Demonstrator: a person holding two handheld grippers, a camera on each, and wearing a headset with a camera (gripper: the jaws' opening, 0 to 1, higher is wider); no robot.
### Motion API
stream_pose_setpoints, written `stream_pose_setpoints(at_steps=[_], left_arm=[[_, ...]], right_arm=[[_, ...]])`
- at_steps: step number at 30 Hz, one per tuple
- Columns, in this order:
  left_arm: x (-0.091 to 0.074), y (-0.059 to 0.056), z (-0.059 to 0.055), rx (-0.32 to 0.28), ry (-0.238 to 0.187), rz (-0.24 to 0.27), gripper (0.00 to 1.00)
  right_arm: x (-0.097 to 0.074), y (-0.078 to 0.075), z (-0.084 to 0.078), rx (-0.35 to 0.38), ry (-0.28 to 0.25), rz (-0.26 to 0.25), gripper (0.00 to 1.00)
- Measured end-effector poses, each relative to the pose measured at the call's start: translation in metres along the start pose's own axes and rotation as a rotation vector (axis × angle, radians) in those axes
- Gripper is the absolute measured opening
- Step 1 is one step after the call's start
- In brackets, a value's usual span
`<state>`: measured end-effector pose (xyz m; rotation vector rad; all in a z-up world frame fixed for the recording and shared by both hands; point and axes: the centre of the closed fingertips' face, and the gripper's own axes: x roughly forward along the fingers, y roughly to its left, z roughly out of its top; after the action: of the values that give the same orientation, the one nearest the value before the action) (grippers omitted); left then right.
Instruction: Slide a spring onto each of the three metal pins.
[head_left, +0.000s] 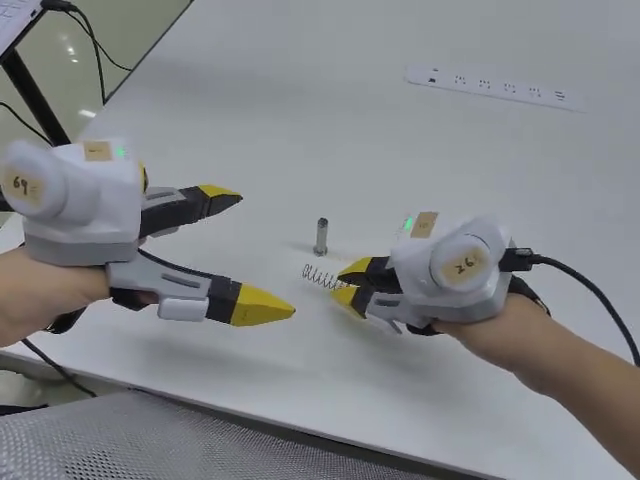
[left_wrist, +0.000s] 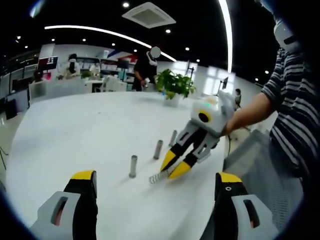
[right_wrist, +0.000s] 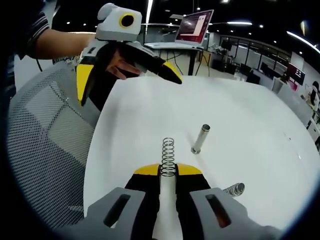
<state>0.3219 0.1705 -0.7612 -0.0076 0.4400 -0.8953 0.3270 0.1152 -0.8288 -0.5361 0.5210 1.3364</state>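
A thin steel spring (head_left: 320, 277) lies level just above the white table, and my right gripper (head_left: 347, 283) is shut on its near end. In the right gripper view the spring (right_wrist: 168, 150) sticks out forward from between the yellow tips (right_wrist: 168, 172). One upright metal pin (head_left: 321, 236) stands just beyond the spring. The left gripper view shows three pins in a row (left_wrist: 133, 166) (left_wrist: 158, 149) (left_wrist: 173, 137), with the right gripper (left_wrist: 175, 162) and the spring (left_wrist: 157, 176) beside them. My left gripper (head_left: 250, 250) hovers wide open at the left, holding nothing.
A white power strip (head_left: 495, 88) lies at the far right of the table (head_left: 300, 90). A grey mesh chair (head_left: 150, 440) sits against the near edge. Black cables (head_left: 95, 50) hang off the far left corner. A second pin (right_wrist: 234, 189) stands close to my right gripper.
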Motion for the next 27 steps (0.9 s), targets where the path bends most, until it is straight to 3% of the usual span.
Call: stream_pose_setpoints(at_steps=[11,15,20,27], left_arm=[[0.009,-0.016,0.004,-0.003,-0.002,-0.075,0.88],[0.013,-0.026,0.003,-0.007,0.005,-0.116,0.85],[0.021,-0.036,0.002,-0.004,0.016,-0.164,0.82],[0.039,-0.049,0.009,0.026,0.018,-0.225,0.72]], right_arm=[[-0.04,0.002,-0.005,-0.152,0.022,0.029,0.08],[-0.052,0.0,-0.005,-0.189,0.004,0.035,0.07],[-0.064,0.004,-0.005,-0.219,-0.023,0.084,0.07],[-0.073,0.0,-0.006,-0.226,-0.031,0.078,0.07]])
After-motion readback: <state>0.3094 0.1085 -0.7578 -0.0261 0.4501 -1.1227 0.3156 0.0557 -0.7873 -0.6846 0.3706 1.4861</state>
